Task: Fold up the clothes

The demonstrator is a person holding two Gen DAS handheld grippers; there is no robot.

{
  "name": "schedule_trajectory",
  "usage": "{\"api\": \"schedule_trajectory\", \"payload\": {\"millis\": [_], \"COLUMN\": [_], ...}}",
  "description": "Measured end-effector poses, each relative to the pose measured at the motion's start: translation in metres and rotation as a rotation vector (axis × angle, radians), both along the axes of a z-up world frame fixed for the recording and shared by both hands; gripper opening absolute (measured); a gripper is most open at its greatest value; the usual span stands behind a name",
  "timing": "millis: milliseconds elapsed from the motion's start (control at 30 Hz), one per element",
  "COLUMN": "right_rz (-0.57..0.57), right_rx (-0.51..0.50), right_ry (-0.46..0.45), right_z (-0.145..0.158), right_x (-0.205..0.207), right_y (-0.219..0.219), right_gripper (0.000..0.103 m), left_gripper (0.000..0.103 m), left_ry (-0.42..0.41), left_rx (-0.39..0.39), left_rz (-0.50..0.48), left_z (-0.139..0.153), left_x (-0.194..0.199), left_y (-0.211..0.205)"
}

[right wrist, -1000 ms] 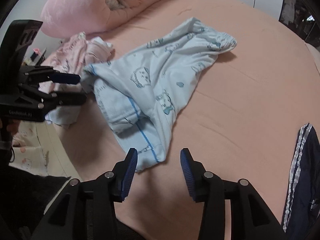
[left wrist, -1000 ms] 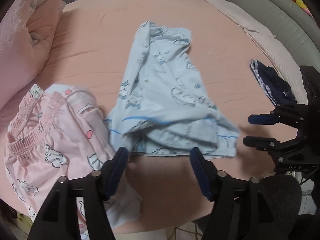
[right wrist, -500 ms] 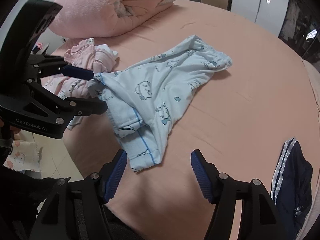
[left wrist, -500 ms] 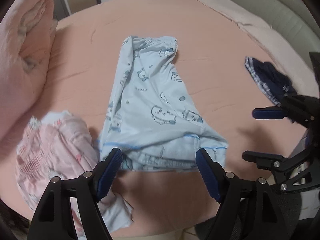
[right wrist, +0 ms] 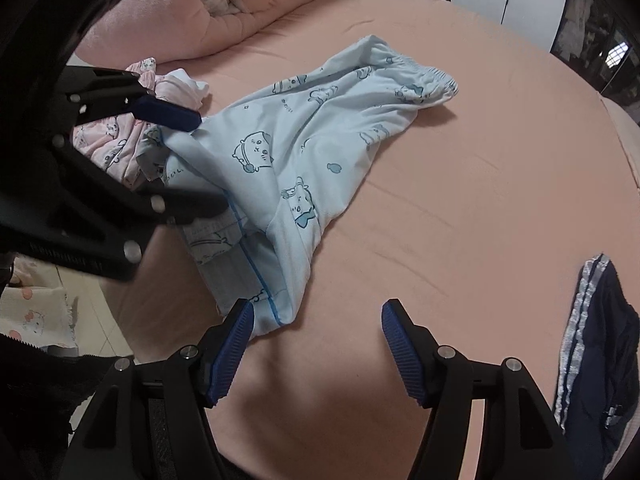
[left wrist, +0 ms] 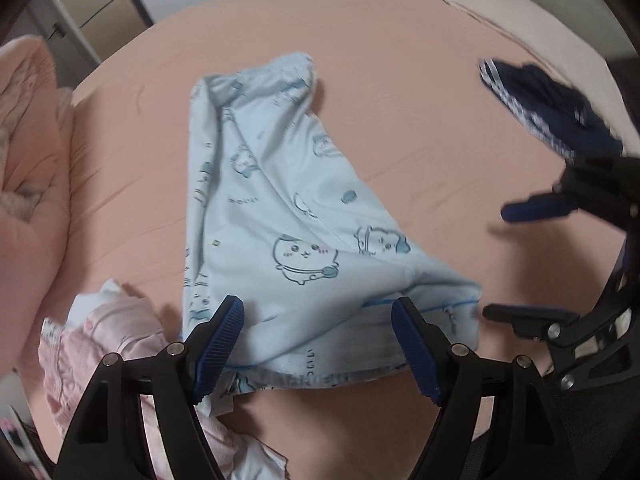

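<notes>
on the pink bed sheet (left wrist: 420, 92) the light blue printed pyjama trousers (left wrist: 272, 208) lay roughly flattened, waistband end away from us and hem end at the near edge, but we judged the folding barely begun: the cloth was rumpled and no clean fold showed. beside them, to our left, the pink printed garment (left wrist: 116, 344) sat in a loose heap, and the dark navy garment (right wrist: 600, 360) lay well apart on our right, both unfolded as far as we could tell. our left gripper (left wrist: 316, 340) hung over the near hem with its jaws wide apart, the hem lying between them, the pads not pressing on it. our right gripper (right wrist: 316, 340) stood open too, its left pad just beside the corner of the hem, nothing held; whether it touched the cloth we could not tell.
</notes>
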State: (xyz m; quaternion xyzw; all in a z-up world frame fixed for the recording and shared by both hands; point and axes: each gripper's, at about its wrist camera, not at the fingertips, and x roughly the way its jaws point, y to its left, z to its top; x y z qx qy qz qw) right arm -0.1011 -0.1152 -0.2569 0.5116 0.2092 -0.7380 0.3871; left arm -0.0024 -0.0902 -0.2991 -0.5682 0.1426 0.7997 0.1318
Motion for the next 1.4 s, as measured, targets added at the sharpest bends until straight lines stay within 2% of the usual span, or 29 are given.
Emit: {"api": "schedule_trajectory", "payload": {"millis": [300, 400, 467, 567, 733, 767, 800, 933, 1000, 1033, 1100, 1400], "right_rz": [0.009, 0.024, 0.032, 0.044, 0.046, 0.049, 0.053, 0.074, 0.086, 0.091, 0.102, 0.179], "right_rx": [0.0, 0.004, 0.016, 0.015, -0.001, 0.004, 0.009, 0.026, 0.03, 0.03, 0.032, 0.03], "right_ry": [0.0, 0.021, 0.044, 0.07, 0.109, 0.112, 0.115, 0.106, 0.108, 0.114, 0.127, 0.161], "right_z": [-0.017, -0.022, -0.024, -0.024, -0.022, -0.022, -0.023, -0.029, -0.031, -0.03, -0.029, -0.014], "right_x": [-0.008, -0.008, -0.006, -0.004, -0.004, -0.004, -0.004, -0.005, -0.003, -0.001, 0.002, 0.018], "right_y": [-0.015, -0.025, -0.031, -0.037, -0.044, -0.046, -0.048, -0.052, -0.054, -0.054, -0.055, -0.058], "right_gripper": [0.066, 0.066, 0.066, 0.066, 0.064, 0.057, 0.045, 0.029, 0.015, 0.011, 0.006, 0.005], "left_gripper": [0.072, 0.066, 0.054, 0.04, 0.03, 0.028, 0.027, 0.02, 0.019, 0.017, 0.016, 0.012], "left_ry": [0.002, 0.02, 0.016, 0.021, 0.024, 0.026, 0.024, 0.016, 0.021, 0.024, 0.03, 0.038], "left_rx": [-0.108, -0.128, -0.124, -0.115, -0.069, -0.066, -0.062, -0.026, -0.017, -0.015, -0.013, 0.005], "left_rz": [-0.088, -0.113, -0.091, -0.068, -0.046, -0.039, -0.031, -0.001, 0.006, 0.007, 0.009, 0.034], "left_z": [-0.021, -0.023, -0.024, -0.023, -0.021, -0.021, -0.023, -0.024, -0.023, -0.022, -0.02, -0.008], "left_x": [0.002, 0.003, -0.001, -0.005, -0.009, -0.01, -0.01, -0.011, -0.01, -0.009, -0.007, 0.004], "left_y": [0.005, 0.009, 0.007, 0.003, -0.002, -0.003, -0.005, -0.009, -0.01, -0.01, -0.011, -0.018]}}
